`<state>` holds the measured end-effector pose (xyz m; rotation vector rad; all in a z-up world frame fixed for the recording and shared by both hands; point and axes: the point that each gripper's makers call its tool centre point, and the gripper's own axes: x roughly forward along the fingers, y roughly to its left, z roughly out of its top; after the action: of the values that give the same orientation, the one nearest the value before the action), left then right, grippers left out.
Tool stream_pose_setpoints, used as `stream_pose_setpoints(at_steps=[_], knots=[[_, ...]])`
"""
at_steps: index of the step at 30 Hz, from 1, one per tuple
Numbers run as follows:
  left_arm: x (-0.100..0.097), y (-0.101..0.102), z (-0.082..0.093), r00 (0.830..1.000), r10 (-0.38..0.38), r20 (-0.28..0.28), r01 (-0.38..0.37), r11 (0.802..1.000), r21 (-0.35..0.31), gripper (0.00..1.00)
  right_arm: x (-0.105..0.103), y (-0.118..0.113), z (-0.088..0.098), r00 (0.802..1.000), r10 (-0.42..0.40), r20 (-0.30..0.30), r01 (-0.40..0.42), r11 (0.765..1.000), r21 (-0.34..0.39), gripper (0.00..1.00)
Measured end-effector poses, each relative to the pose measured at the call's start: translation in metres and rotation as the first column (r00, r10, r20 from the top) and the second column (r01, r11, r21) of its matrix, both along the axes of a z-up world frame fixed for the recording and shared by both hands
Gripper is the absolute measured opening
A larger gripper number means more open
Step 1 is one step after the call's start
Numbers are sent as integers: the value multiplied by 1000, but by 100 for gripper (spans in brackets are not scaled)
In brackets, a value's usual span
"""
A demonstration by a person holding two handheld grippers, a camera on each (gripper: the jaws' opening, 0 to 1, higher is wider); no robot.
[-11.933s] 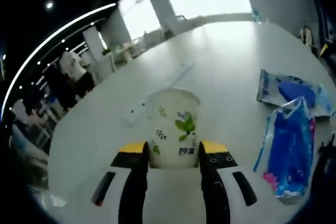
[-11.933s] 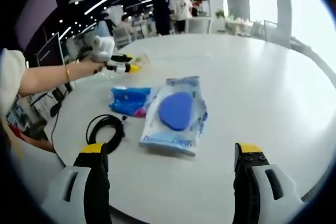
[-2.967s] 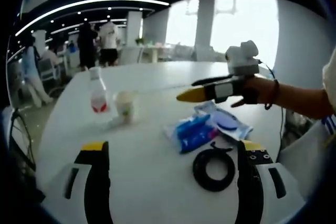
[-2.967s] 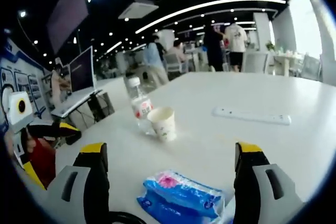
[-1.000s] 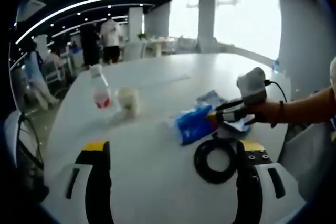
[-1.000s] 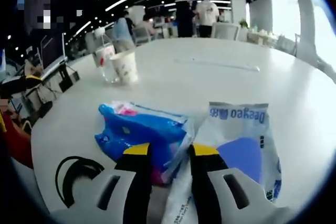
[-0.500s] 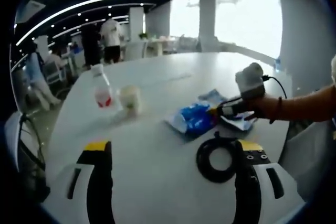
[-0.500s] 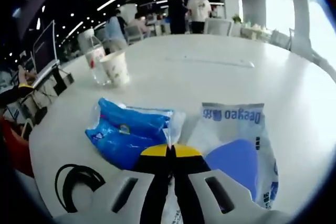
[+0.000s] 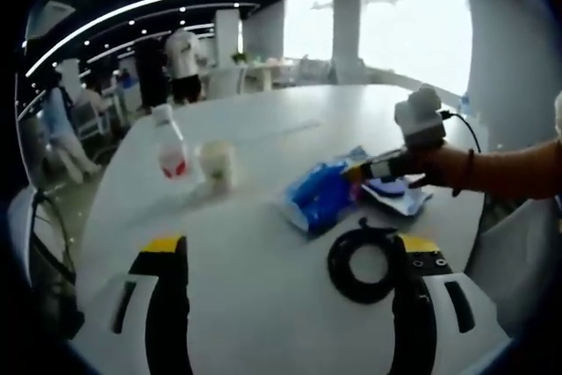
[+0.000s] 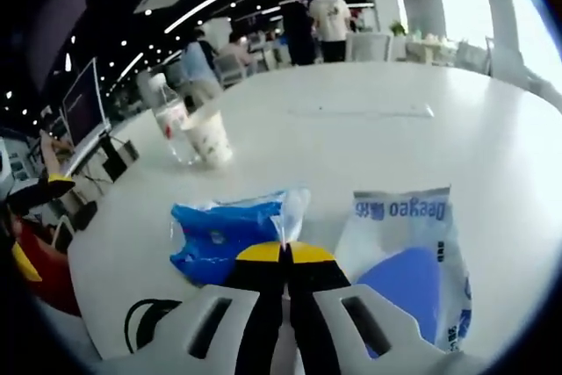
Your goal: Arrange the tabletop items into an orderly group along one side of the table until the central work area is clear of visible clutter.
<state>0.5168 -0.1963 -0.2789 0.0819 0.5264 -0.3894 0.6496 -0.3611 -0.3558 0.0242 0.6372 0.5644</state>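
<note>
My right gripper (image 10: pixel 283 255) is shut on the clear end flap of a blue tissue pack (image 10: pixel 225 232), which hangs from it just above the white table (image 10: pixel 369 155). The left gripper view shows that gripper (image 9: pixel 367 169) holding the pack (image 9: pixel 319 194) tilted up. A white and blue pouch (image 10: pixel 411 256) lies to its right; this pouch (image 9: pixel 399 196) sits under the right hand. A black cable coil (image 9: pixel 366 260) lies close in front of my left gripper (image 9: pixel 290 246), which is open and holds nothing. A paper cup (image 10: pixel 211 138) and a water bottle (image 10: pixel 171 122) stand together farther off.
A white power strip (image 10: pixel 362 111) lies across the far middle of the table. The cable coil (image 10: pixel 151 315) is near the table's near edge. People stand by chairs and desks beyond the table. A sleeve-free forearm (image 9: pixel 509 173) reaches in from the right.
My right gripper closed on the blue pack's end flap and has raised it, tilting the pack up off the table. The left gripper has stayed open and nearly still.
</note>
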Motion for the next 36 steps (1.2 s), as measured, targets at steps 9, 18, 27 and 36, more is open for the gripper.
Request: stream_pose_setpoints(at_steps=[9, 18, 27, 36], knots=[[0, 1, 0, 1000, 2, -2, -2, 1000, 4, 95, 7, -7, 26, 1000, -20, 13, 20, 999, 44, 1], [-1, -1, -1, 1000, -10, -9, 10, 1000, 6, 94, 21, -22, 49, 998, -52, 33, 49, 996, 77, 1], [-1, -4, 4, 1000, -13, 11, 13, 1000, -19, 95, 39, -46, 63, 994, -101, 46, 97, 992, 76, 1], [-3, -3, 1, 1000, -19, -3, 19, 1000, -10, 95, 59, -72, 75, 982, -179, 62, 172, 980, 104, 1]])
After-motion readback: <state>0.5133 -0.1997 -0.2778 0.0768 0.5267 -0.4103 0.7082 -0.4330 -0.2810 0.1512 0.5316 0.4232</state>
